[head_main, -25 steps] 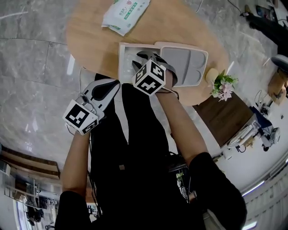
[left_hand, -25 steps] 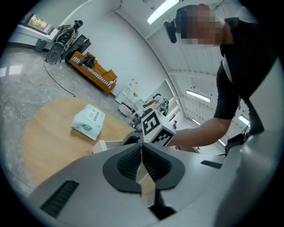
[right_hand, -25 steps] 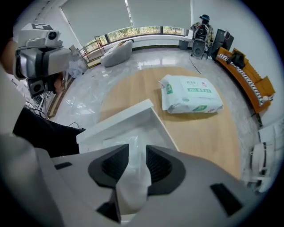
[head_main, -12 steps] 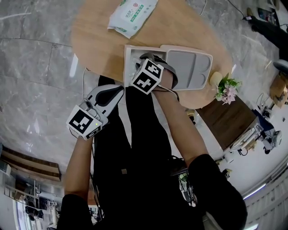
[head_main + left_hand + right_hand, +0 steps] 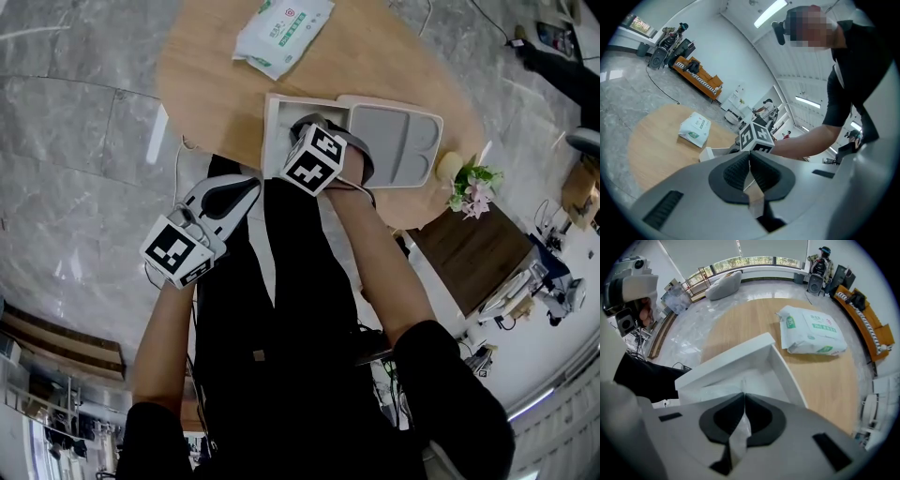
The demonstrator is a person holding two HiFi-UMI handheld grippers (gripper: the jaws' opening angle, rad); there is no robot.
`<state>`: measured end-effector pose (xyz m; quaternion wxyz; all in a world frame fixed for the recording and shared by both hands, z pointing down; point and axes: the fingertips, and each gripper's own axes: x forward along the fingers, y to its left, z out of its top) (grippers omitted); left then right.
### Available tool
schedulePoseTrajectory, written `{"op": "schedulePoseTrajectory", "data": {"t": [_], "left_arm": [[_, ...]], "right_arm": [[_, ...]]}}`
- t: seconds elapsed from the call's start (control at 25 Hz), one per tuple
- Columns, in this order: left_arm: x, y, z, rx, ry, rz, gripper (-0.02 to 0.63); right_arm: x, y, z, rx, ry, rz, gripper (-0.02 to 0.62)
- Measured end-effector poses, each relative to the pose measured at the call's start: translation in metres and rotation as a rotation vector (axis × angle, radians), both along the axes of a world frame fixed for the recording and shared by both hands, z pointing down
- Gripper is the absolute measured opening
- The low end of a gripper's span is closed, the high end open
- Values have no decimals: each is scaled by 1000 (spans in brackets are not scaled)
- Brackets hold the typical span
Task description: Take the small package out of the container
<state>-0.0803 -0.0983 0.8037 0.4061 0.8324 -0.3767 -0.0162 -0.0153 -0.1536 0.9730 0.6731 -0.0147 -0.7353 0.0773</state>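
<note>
An open white container [image 5: 273,117] sits at the near edge of the round wooden table [image 5: 375,56]. My right gripper [image 5: 312,131] points straight down into it, and its marker cube hides the jaws in the head view. In the right gripper view the jaws have just been closing, and my right gripper [image 5: 744,397] is shut on a fold of the small white package [image 5: 740,430], which lies inside the container [image 5: 754,350]. My left gripper [image 5: 246,184] hangs off the table's edge beside my torso. In the left gripper view it [image 5: 749,158] is shut with nothing in it.
A grey lid or tray [image 5: 394,141] lies against the container's right side. A pack of wet wipes [image 5: 281,33] rests at the table's far side, also visible in the right gripper view [image 5: 813,331]. A small flower pot [image 5: 469,183] stands at the table's right edge.
The head view has drifted slightly. Both grippers keep their places relative to the table and the container, and the right gripper's jaws are hidden in the earlier frames.
</note>
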Motion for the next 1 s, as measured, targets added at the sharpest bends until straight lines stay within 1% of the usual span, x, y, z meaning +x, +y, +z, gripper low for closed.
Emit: {"op": "schedulePoseTrajectory", "data": {"t": [0.12, 0.28, 0.48, 0.68, 0.84, 1.0], "left_arm": [[-3, -3, -7, 7, -8, 2, 20], [-3, -12, -20, 30, -25, 15, 20], [0, -32, -57, 84, -57, 38, 20], [0, -58, -114, 130, -39, 19, 20], [8, -70, -168, 184, -46, 32, 20], [6, -91, -224, 253, -49, 15, 20]], "right_arm": [[2, -4, -17, 11, -24, 12, 17], [-1, -9, -47, 22, -96, 25, 14], [1, -23, -106, 73, -175, 22, 12], [3, -43, -190, 144, -263, 38, 11], [4, -56, -272, 184, -370, 96, 12], [4, -79, -354, 258, -483, 158, 11]]}}
